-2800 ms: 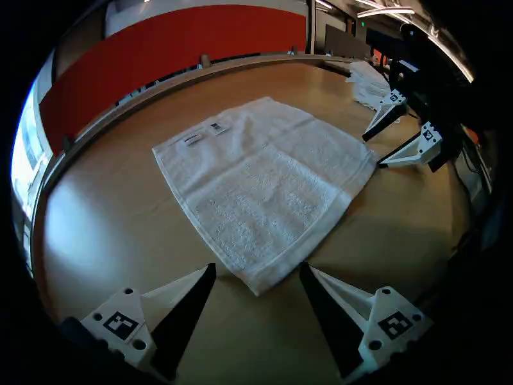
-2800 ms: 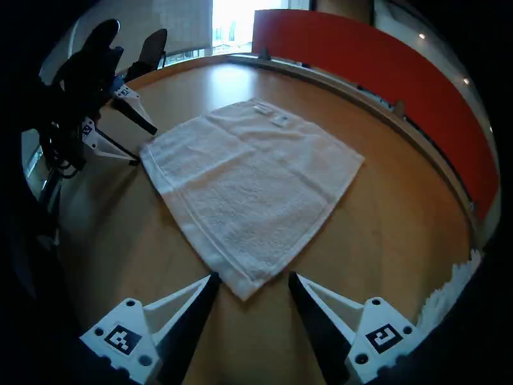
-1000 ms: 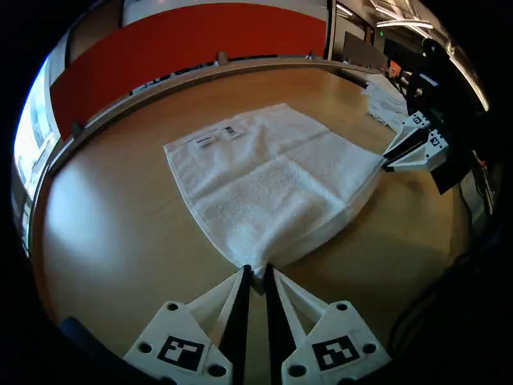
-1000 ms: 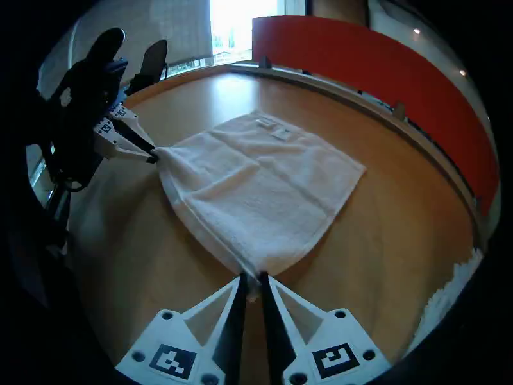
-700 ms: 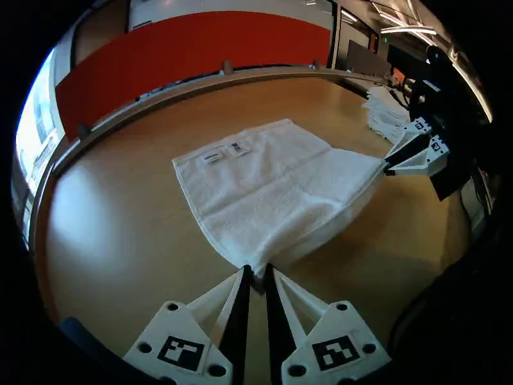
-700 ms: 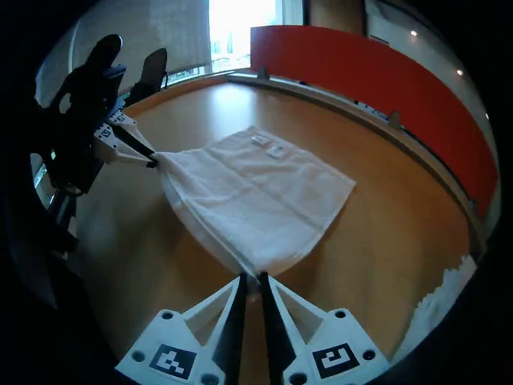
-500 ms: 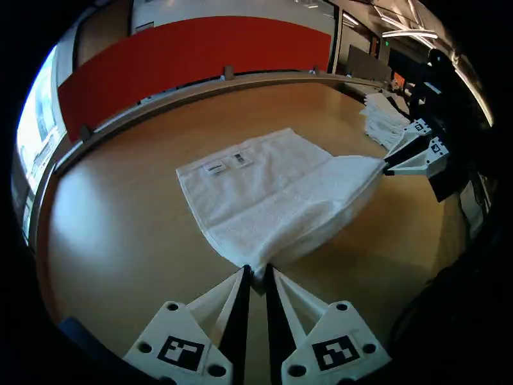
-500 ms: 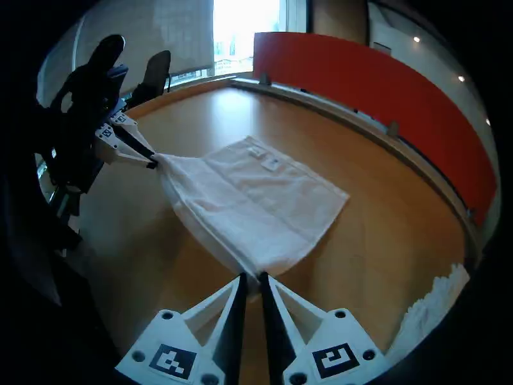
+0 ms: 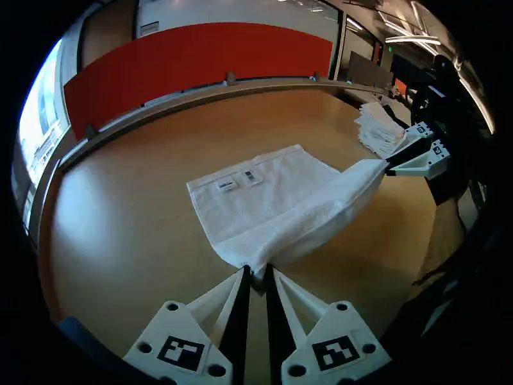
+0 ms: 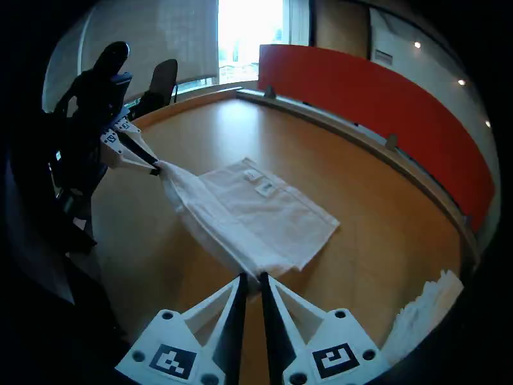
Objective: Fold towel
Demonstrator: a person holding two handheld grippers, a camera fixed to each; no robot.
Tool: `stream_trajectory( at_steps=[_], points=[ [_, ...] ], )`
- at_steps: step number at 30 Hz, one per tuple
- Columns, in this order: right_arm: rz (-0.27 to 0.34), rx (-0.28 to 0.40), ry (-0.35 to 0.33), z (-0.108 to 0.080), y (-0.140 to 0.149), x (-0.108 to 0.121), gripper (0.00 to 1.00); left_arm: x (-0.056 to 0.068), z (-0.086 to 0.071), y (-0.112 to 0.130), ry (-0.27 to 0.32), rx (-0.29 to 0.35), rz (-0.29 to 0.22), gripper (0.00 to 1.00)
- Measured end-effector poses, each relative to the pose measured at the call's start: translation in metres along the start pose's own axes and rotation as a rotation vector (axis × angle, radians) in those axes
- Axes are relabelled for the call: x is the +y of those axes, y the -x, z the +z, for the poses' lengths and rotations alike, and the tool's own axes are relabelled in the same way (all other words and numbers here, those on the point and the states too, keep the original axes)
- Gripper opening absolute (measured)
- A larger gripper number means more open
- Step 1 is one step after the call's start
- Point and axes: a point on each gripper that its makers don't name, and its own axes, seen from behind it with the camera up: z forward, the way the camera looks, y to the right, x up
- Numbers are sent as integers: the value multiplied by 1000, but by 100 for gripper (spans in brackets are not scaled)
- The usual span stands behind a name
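Clamping one towel (image 9: 269, 199) corner each, your left gripper (image 9: 256, 271) and right gripper (image 10: 252, 277) hold its edge raised; open table (image 9: 128, 212) beyond.

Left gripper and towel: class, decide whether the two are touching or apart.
Touching. In the left gripper view, the left gripper has both fingers closed on a corner of the towel, which rises off the table from that pinch.

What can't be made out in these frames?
Towel corners: pinched out of sight inside the left gripper and right gripper, each in its own view.
Tags: print too small, both views.
Stack of white cloths: cut off at the edge, right gripper view.
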Motion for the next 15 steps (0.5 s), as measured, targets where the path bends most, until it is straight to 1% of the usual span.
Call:
stream_trajectory(
  at_steps=[6,15],
  points=[
    [1,16,3,-11,-9,-4,16,2,-13,-7,-3,17,-11,16],
    [26,34,9,-28,-15,-7,16,15,-28,-10,18,16,-29,16]
  ],
)
